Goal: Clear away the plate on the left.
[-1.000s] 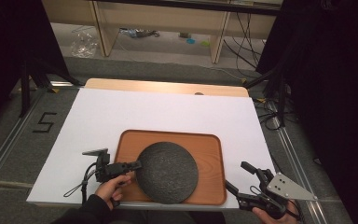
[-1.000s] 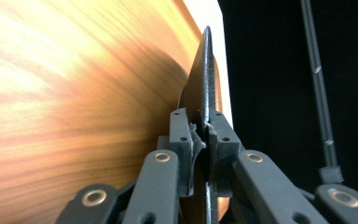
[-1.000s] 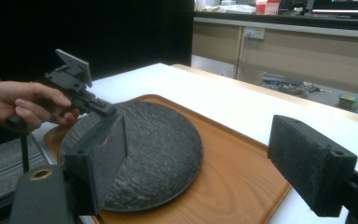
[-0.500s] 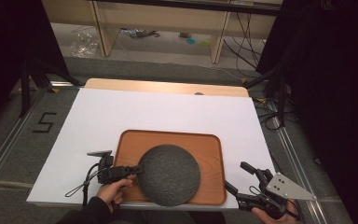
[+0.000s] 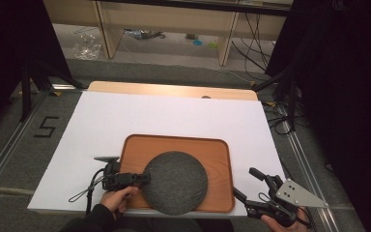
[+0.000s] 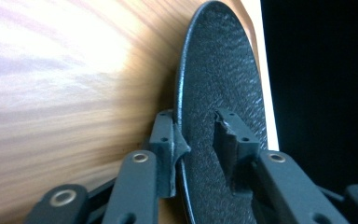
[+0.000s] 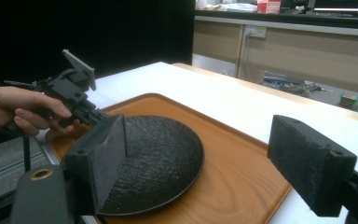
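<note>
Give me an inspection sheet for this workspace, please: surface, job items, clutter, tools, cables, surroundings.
Surface: white table top, wooden edge at the far side.
Job's things: dark round plate lying on the wooden tray, overhanging the tray's near edge.
Clutter: nothing seen on the table.
Grippers: left tool straddles the plate's left rim, its jaws have just been opening, pads look slightly off the plate; right tool open, off the table's near right corner, holding nothing.
Cables: one trails from the left tool; more lie on the floor at the right.
Surroundings: grey carpet, wooden shelving behind, floor marking 5.
</note>
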`<state>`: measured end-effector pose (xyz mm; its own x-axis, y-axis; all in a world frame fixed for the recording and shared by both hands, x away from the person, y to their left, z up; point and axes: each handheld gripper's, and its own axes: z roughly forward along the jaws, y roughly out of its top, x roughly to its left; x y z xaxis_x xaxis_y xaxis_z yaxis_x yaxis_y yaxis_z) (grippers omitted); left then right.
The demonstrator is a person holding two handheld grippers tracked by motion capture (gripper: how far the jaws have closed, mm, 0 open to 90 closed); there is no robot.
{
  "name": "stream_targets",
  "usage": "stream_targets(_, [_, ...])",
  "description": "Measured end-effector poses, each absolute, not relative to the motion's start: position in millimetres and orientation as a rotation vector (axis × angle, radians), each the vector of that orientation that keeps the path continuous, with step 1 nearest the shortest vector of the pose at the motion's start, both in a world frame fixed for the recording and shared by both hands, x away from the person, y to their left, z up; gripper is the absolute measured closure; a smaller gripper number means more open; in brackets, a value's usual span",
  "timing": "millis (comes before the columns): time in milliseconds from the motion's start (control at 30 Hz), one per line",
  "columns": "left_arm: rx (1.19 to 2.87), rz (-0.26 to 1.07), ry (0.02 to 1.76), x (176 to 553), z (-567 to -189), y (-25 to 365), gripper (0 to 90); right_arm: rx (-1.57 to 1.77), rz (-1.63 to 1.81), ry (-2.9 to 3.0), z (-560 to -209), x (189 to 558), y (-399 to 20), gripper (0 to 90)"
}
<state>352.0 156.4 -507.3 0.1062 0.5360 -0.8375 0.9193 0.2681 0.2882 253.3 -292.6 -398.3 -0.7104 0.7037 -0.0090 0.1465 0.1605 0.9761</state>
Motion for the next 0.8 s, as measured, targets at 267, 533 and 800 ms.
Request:
stream_targets(267, [1.441, -0.502, 1.549, 355.7, -489.2, 159.7, 32.3, 0.792, 1.603, 1.970, -399.0, 254.0, -291.1, 21.1])
stream_targets(533, [1.436, -0.481, 1.539, 358.3, -483.8, 167.2, 27.2, 0.795, 1.604, 1.975, -399.1, 253.5, -291.0, 21.1])
stream_targets(800, [1.409, -0.510, 1.517, 357.3, -474.9, 167.9, 25.1, 0.795, 1.604, 1.976, -399.0, 253.5, -291.0, 21.1])
